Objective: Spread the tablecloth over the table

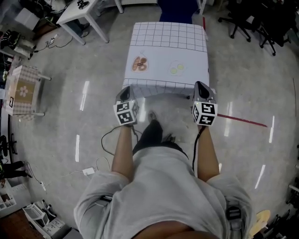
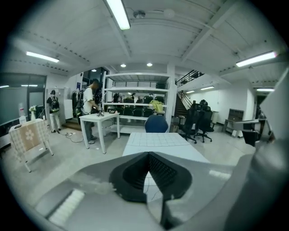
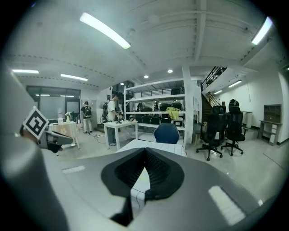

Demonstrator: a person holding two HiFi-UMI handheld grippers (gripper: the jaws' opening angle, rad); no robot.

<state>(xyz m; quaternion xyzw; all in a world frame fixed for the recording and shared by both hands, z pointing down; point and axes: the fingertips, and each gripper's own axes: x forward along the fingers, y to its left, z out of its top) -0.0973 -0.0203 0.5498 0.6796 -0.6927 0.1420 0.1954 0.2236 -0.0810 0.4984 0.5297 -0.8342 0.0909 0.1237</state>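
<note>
**Cloth on the table, both tongs at its near edge**

The white, grid-lined tablecloth lies over the table, hiding its top, and hangs down the near side. A brown printed picture and a pale green one show on it.

The left gripper is at the table's near left corner and the right gripper at its near right corner. In each gripper view the jaws are pressed together at the tips, with gridded cloth showing in the gap behind them, so each is clamped on the tablecloth's near edge.

Beyond the table's far edge stands a blue chair. Off its far left corner is a white desk, and black office chairs stand off its far right corner. Well to the table's left is a small stand draped in checked fabric. A red floor line runs away from the near right corner. The person's dark-trousered leg is just short of the near edge, between the grippers.
</note>
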